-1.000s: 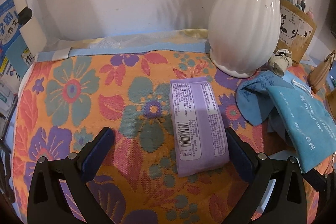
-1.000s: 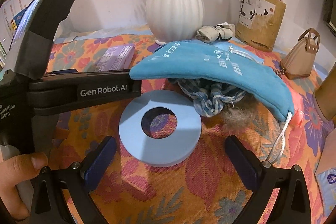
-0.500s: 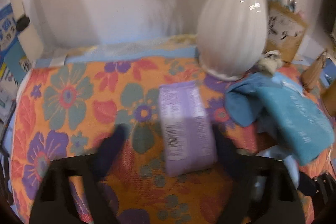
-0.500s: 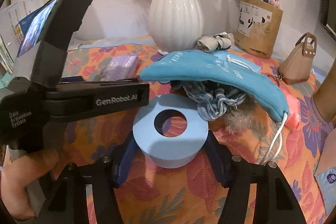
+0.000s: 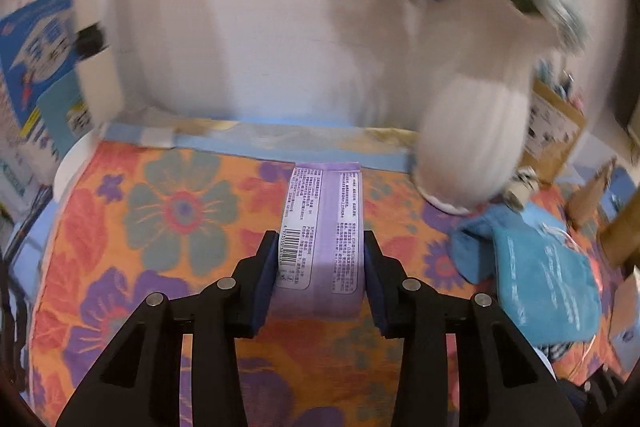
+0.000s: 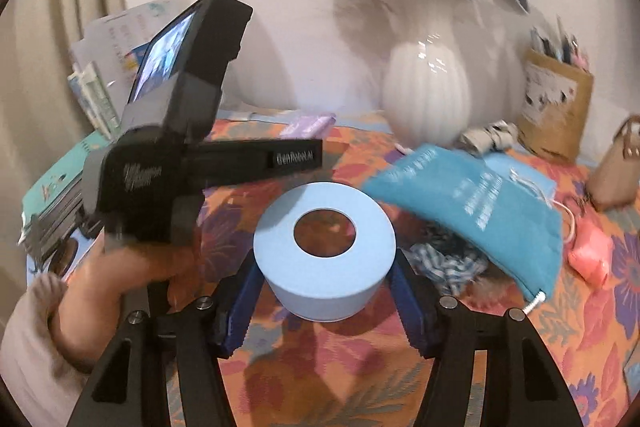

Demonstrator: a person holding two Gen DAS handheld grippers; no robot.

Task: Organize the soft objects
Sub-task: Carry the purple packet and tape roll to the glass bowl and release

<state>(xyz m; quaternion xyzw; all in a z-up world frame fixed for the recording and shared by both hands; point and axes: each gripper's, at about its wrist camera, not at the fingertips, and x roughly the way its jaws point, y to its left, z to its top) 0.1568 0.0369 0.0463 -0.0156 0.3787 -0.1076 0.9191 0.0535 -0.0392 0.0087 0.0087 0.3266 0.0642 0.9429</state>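
A purple packet (image 5: 320, 235) with a barcode label sits mid-frame, squeezed between the just-closing left gripper (image 5: 320, 259) pads. Lower centre, the right gripper (image 6: 325, 281), marked nothing legible, clamps a pale blue ring (image 6: 325, 247); "GenRobot.AI" shows upper left.

Warm indoor light; backgrounds motion-blurred; fisheye edges bowed, dark.

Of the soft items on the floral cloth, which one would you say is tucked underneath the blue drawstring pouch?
The blue-and-white checked cloth: it peeks out beneath the blue drawstring pouch, whereas the pink pouch lies uncovered beside it.
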